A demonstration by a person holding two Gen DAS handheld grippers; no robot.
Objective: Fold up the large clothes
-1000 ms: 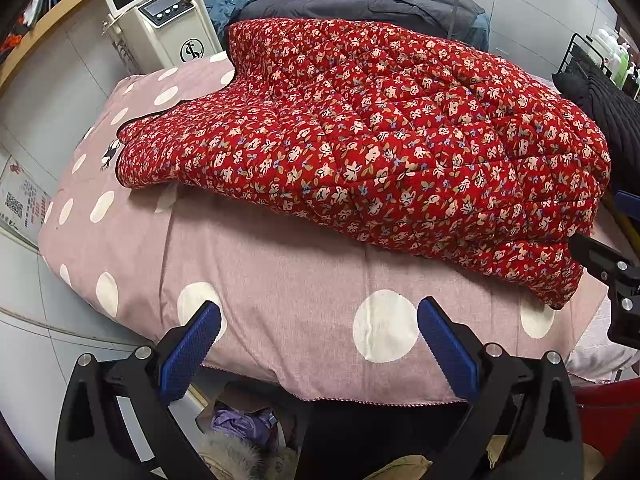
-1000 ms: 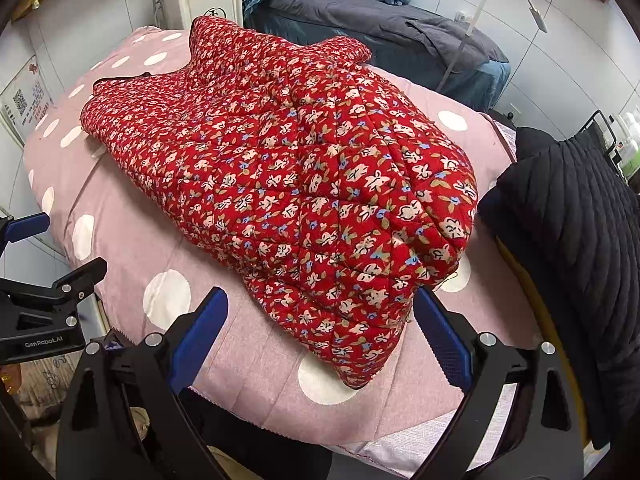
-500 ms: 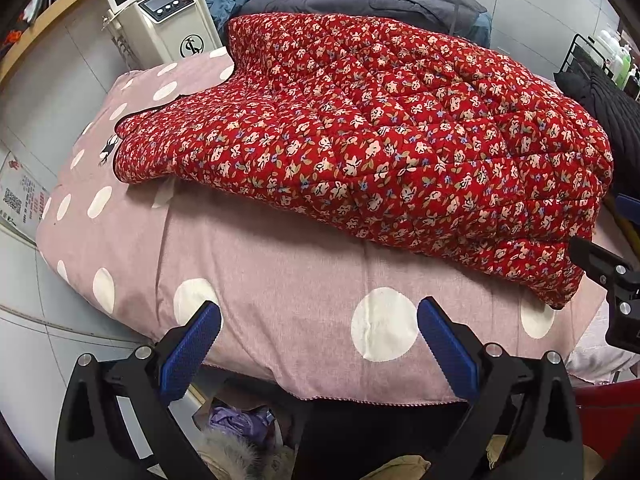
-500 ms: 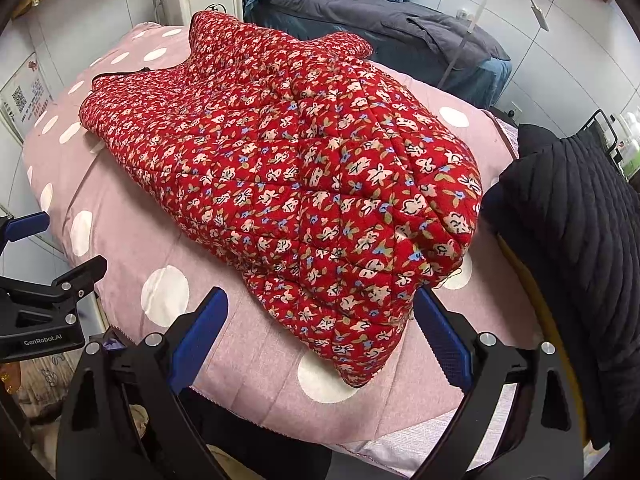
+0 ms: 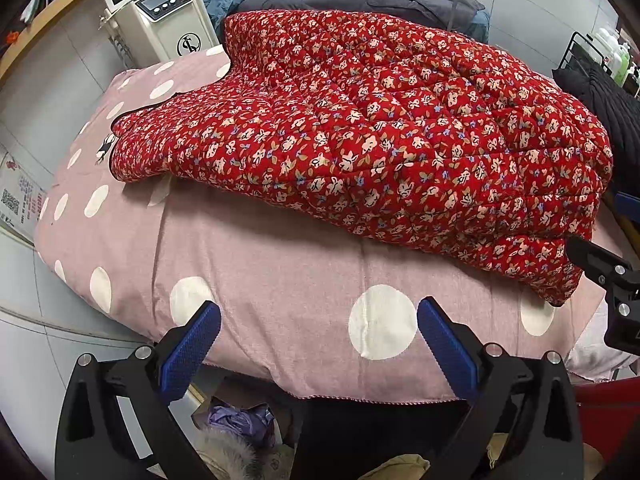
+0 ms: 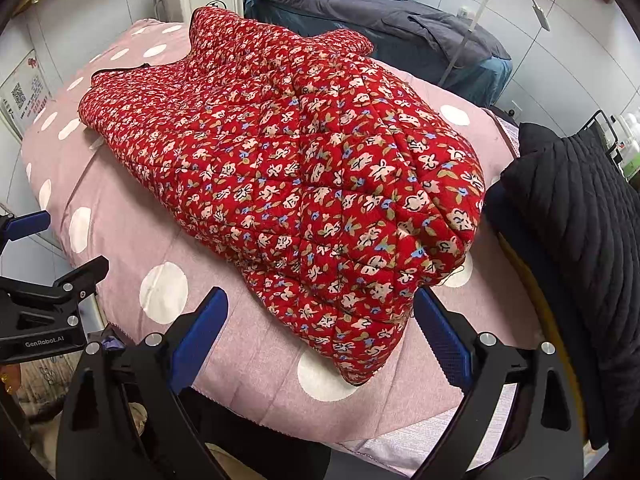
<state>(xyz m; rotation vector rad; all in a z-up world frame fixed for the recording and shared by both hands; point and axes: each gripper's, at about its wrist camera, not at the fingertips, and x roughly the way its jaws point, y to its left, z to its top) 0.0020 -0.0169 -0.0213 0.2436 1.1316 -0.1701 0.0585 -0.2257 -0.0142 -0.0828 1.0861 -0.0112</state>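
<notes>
A red quilted floral coat [image 5: 380, 132] [image 6: 288, 184] lies spread and partly doubled over on a pink bed cover with white dots [image 5: 280, 292] [image 6: 248, 344]. My left gripper [image 5: 318, 330] hangs open over the cover's near edge, short of the coat's hem, with nothing between its blue pads. My right gripper [image 6: 318, 326] is open too, its jaws straddling the coat's near corner without touching it. Each gripper shows at the edge of the other's view: the right gripper [image 5: 612, 280] and the left gripper [image 6: 44, 292].
A black quilted garment [image 6: 580, 216] is draped to the right of the bed. Behind stand a white machine with a screen [image 5: 156, 12] and a second bed with dark and blue bedding [image 6: 372, 12]. Loose clothes [image 5: 236, 424] lie on the floor below.
Both views have shifted a little forward and down toward the bed. The coat has not changed shape, and both grippers stayed open.
</notes>
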